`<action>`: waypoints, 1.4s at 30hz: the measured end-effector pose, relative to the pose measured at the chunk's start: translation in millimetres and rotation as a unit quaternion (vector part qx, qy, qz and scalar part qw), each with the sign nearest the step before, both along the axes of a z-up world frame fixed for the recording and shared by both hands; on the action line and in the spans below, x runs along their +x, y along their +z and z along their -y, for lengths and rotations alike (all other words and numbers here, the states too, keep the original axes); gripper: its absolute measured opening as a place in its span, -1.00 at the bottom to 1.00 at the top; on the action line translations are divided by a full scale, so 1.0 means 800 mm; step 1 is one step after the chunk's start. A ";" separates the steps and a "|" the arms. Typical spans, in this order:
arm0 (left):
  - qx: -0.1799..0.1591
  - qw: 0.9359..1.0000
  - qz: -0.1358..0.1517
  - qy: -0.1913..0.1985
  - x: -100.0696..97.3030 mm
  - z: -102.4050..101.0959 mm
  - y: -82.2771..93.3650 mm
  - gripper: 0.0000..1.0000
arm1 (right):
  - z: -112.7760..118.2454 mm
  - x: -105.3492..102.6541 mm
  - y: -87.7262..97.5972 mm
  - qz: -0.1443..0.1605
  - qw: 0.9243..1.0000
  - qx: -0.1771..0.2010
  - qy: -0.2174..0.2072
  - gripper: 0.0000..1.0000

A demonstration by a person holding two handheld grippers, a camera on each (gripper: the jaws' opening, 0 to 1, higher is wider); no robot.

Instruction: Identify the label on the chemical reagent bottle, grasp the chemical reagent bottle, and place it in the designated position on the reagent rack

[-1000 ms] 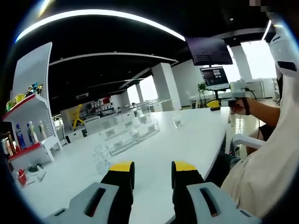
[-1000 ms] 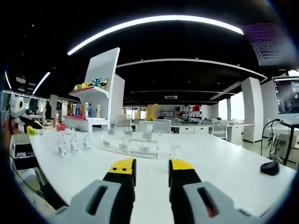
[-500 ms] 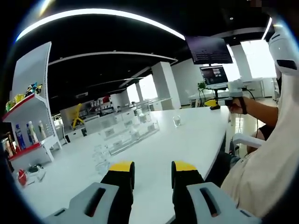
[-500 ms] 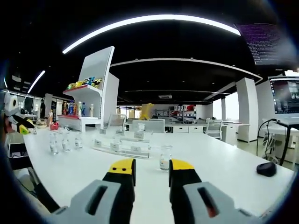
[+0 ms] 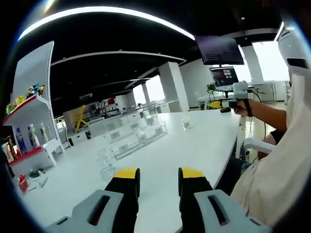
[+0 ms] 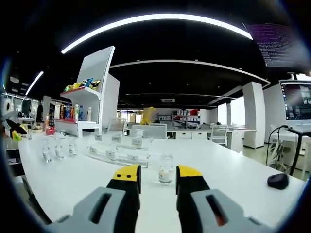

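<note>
Standing upright on the white table (image 6: 228,170), a small clear reagent bottle (image 6: 165,171) is seen in the right gripper view just ahead of the right gripper (image 6: 158,173), in line with the gap between its yellow-tipped jaws, which are spread apart with nothing held; whether the jaws already flank the bottle or only sit short of it cannot be told. A little white material is seen at the bottle's bottom, and its label is too small to be read. Beyond the bottle, a clear stepped reagent rack (image 6: 121,148) is laid across the table, with small bottles seated in it. Three more clear bottles (image 6: 59,150) are lined up to the left of the rack, apart from it. A white shelf unit (image 6: 90,104) with coloured items is placed behind the table's far left side, and a dark computer mouse (image 6: 278,181) is set near the table's right edge. In the left gripper view, the left gripper (image 5: 158,174) is held low over the table near the person, its jaws parted and empty, while the other gripper is seen far off to the right near the lone bottle (image 5: 186,124).
</note>
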State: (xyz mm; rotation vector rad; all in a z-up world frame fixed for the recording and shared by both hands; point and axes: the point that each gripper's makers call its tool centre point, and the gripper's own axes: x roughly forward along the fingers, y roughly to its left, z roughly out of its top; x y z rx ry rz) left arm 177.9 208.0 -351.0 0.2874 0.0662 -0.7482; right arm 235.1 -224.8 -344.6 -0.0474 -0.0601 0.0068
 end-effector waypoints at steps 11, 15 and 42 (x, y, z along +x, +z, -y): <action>-0.001 1.000 -0.002 0.008 0.008 -0.005 0.001 -0.37 | 0.006 0.035 0.003 0.000 1.000 -0.008 -0.008 -0.43; 0.001 1.000 -0.003 0.011 0.011 -0.005 -0.001 -0.37 | 0.009 0.046 -0.002 -0.006 1.000 -0.015 -0.010 -0.43; 0.006 1.000 -0.014 0.010 0.020 0.006 -0.011 -0.37 | 0.021 0.105 -0.022 -0.020 0.999 -0.024 -0.018 -0.42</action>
